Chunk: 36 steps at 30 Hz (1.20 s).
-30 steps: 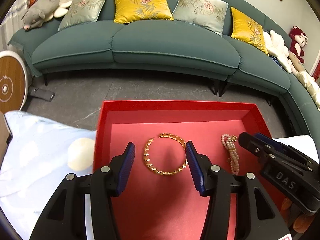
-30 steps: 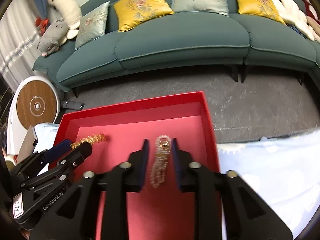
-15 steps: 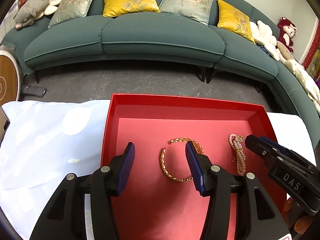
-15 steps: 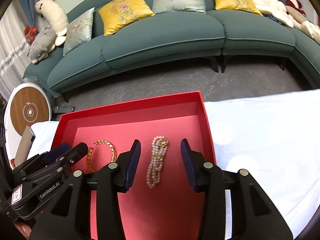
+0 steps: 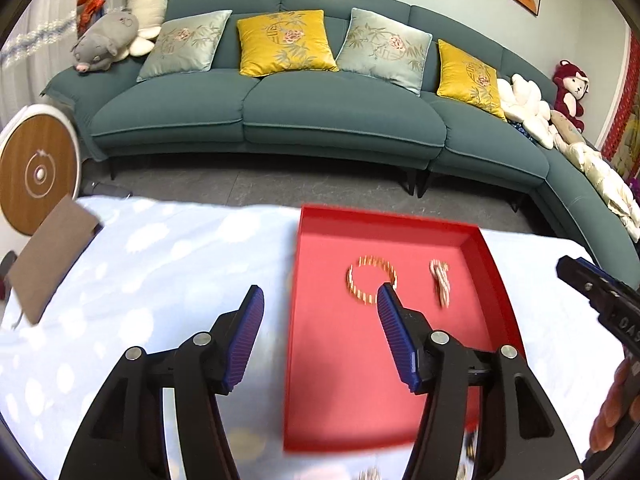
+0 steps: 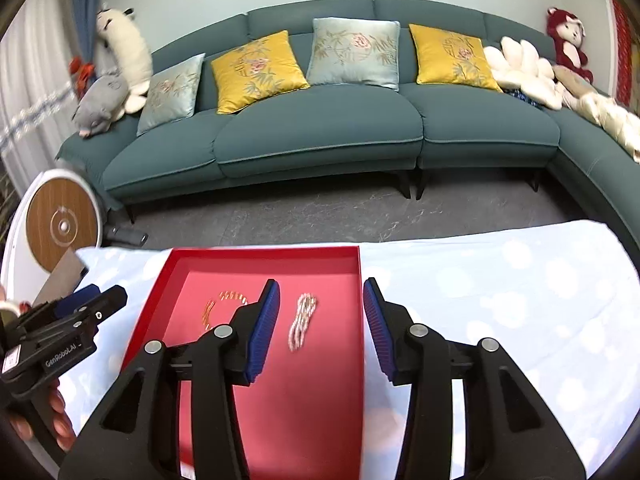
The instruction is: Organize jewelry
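Note:
A red tray [image 5: 384, 218] lies on the pale blue cloth. In it rest a gold bracelet [image 5: 354, 286] and, to its right, a pearl bracelet [image 5: 441, 284]. My left gripper [image 5: 319, 292] hangs well above the tray's left wall, its jaws opening with nothing between them. The right gripper [image 6: 321, 284] hovers high above the tray [image 6: 264, 252], jaws opening and empty. Far below it lie the pearl bracelet [image 6: 303, 320] and the gold bracelet [image 6: 207, 314]. Each gripper shows in the other's view, the right [image 5: 600, 292] and the left [image 6: 80, 312].
The cloth-covered table [image 5: 160, 260] stretches to both sides of the tray. A brown flat card [image 5: 48, 256] lies at its left end. Beyond the table stand a round wood-faced disc [image 5: 38, 172] and a green sofa [image 5: 280, 120] with cushions.
Both grippers have pulled back and up from the tray, and their jaws stand wider. The left one has shifted left over the cloth. Both bracelets stay in the tray.

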Each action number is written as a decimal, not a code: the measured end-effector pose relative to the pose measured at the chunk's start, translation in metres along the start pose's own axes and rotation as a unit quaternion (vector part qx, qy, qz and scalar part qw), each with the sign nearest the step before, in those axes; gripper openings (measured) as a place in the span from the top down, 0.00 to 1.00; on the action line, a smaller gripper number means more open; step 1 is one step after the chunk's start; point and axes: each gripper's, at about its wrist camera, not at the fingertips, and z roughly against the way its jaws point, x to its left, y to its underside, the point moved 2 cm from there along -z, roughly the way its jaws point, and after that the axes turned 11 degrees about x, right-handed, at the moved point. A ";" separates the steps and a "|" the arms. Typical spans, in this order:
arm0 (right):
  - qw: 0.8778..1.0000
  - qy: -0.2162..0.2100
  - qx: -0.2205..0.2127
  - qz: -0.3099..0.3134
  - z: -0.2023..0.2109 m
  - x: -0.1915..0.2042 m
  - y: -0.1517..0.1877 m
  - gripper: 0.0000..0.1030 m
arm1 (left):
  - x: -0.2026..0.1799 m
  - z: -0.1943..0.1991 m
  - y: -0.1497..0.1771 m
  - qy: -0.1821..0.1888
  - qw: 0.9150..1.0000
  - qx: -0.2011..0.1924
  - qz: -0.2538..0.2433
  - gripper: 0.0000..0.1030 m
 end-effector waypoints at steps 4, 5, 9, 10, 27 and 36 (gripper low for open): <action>1.000 0.000 0.022 0.011 0.030 -0.007 0.047 0.56 | 0.009 0.017 0.044 0.000 0.999 0.031 0.014 0.44; 1.000 0.005 0.027 0.015 0.034 -0.006 0.059 0.56 | 0.008 0.019 0.056 -0.006 0.999 0.037 0.014 0.44; 0.998 0.014 0.055 0.023 0.041 -0.008 0.116 0.56 | 0.001 0.020 0.100 -0.014 0.999 0.051 -0.003 0.44; 0.998 0.010 0.062 0.025 0.041 -0.008 0.129 0.56 | -0.002 0.019 0.109 -0.009 0.998 0.056 -0.007 0.44; 0.993 0.009 0.101 0.068 0.011 -0.002 0.182 0.56 | -0.018 -0.019 0.170 0.028 0.993 0.105 -0.048 0.72; 0.992 0.009 0.112 0.064 0.002 0.003 0.182 0.56 | -0.021 -0.021 0.173 0.049 0.992 0.098 -0.063 0.91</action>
